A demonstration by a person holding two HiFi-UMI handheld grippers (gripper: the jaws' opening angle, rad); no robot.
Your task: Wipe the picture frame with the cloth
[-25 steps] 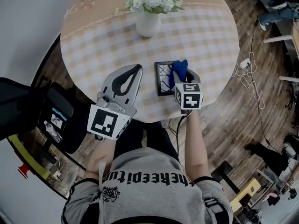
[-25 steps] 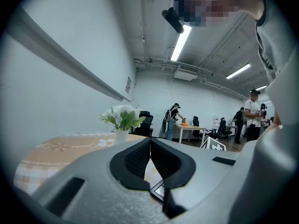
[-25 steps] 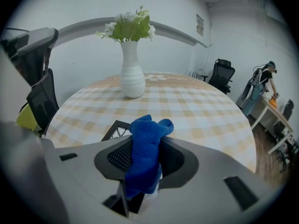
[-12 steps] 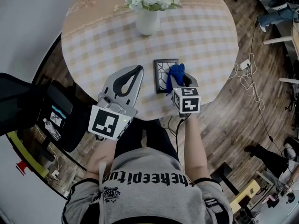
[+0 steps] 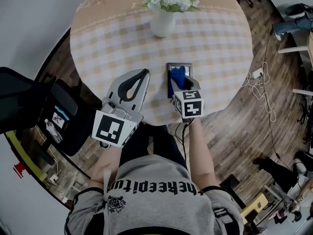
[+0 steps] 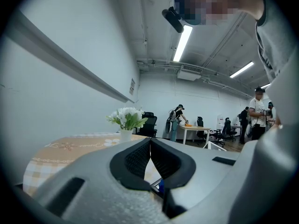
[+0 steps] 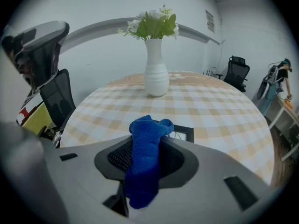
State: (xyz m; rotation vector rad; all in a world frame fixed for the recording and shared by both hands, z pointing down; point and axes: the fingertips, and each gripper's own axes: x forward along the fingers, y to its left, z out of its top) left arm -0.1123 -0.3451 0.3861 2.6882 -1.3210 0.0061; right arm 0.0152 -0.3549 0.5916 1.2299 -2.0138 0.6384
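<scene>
A small dark picture frame lies flat on the round checked table, near its front edge. My right gripper hangs over it, shut on a blue cloth that covers most of the frame. In the right gripper view the cloth bulges up between the jaws, and only a corner of the frame shows past it. My left gripper is shut on nothing, held to the left of the frame above the table's edge. Its jaw tips meet in the left gripper view.
A white vase of white flowers stands at the table's middle, beyond the frame. A dark chair stands at the left on the wooden floor. Cables trail on the floor at the right. People and desks fill the far room.
My right gripper has drawn the blue cloth leftward and slightly toward me across the frame. The left gripper has stayed where it was.
</scene>
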